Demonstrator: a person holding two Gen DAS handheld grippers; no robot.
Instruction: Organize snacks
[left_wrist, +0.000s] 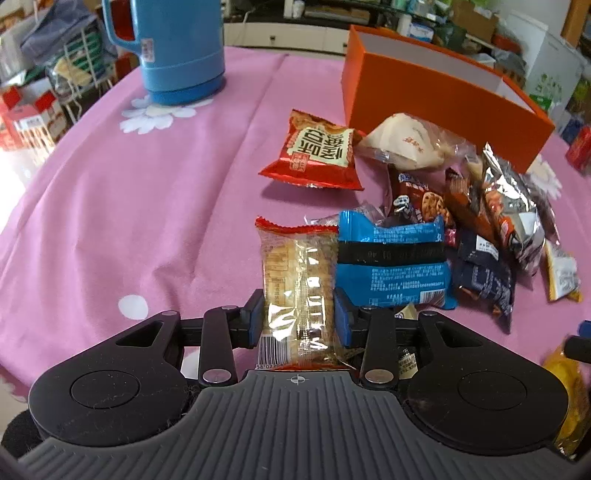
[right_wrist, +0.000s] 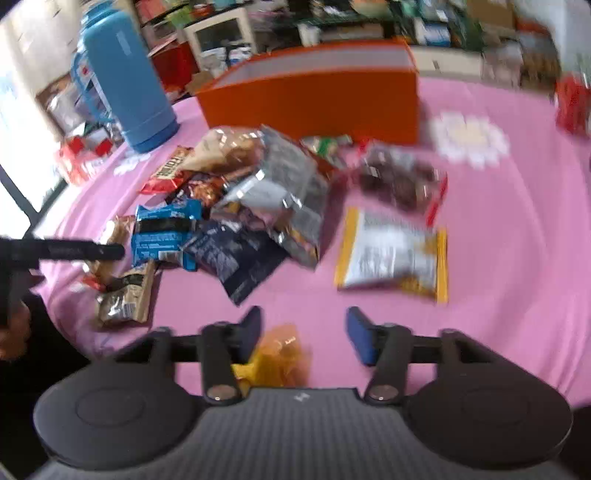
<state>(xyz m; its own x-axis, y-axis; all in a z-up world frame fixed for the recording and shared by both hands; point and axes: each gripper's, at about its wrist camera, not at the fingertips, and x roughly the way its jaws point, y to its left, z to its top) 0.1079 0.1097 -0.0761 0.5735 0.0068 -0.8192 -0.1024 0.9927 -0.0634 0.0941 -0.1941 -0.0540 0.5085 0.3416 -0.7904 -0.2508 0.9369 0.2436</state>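
A pink floral cloth covers the table (left_wrist: 147, 206); a blue thermos (left_wrist: 177, 48) stands at the far left, an open orange box (left_wrist: 436, 99) at the far side. The left claw (left_wrist: 299, 314) is clamped on a clear cracker packet (left_wrist: 299, 284), which touches a blue snack pack (left_wrist: 391, 258) at the edge of the snack pile (right_wrist: 258, 199). The right claw (right_wrist: 303, 334) stands open above a yellow-orange wrapper (right_wrist: 277, 358); a yellow-edged pouch (right_wrist: 391, 254) lies just beyond it; this view is blurred.

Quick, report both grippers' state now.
Left gripper: shut on the clear cracker packet.
Right gripper: open, holding nothing; an orange wrapper lies below its fingers.
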